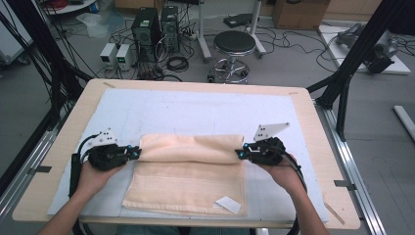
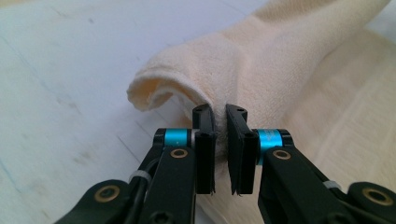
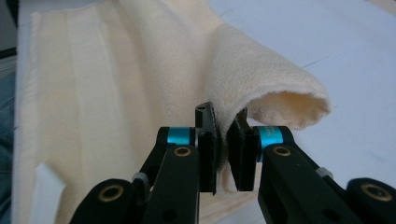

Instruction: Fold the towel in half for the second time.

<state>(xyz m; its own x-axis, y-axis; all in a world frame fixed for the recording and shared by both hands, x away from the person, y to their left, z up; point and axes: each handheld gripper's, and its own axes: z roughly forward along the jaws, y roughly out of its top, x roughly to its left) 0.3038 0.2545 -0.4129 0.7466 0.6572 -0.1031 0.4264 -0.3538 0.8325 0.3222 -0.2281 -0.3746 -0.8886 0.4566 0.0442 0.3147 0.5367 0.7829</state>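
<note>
On the white mat [image 1: 147, 110], cream towel [image 1: 191, 174], left claw [image 1: 137, 152] and right claw [image 1: 239, 154] each clamping its folded edge

Standing beyond a wooden table [image 1: 303, 105] at twelve o'clock: a black round stool [image 1: 234, 44] on grey floor [image 1: 381, 147]. Sitting at eleven o'clock: two computer towers [image 1: 156, 29] among tangled cables [image 1: 176, 62]. Rising at two o'clock: a black frame post [image 1: 359, 49].

Towel [image 2: 280, 70] seemingly hides fingers' [image 2: 204, 140] inner pads.
</note>
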